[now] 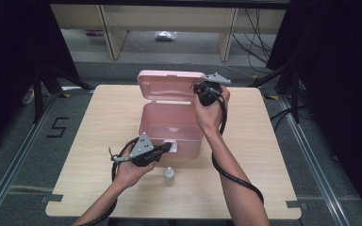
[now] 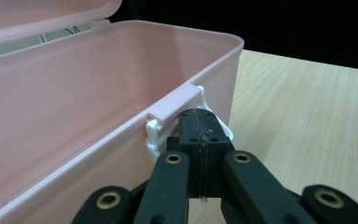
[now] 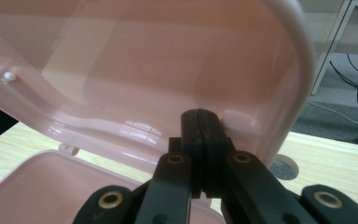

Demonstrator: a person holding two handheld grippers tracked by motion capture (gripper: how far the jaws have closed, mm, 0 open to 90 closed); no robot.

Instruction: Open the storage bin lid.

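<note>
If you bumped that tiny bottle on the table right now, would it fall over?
Probably. The small bottle stands upright, narrow and taller than wide, so a nudge would likely tip it. Its round body might then roll across the smooth wooden table. It looks light.

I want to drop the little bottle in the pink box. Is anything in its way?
Nothing visible blocks it. The little bottle stands on the table in front of the pink box, whose lid is up, with the left claw at the front latch.
</note>
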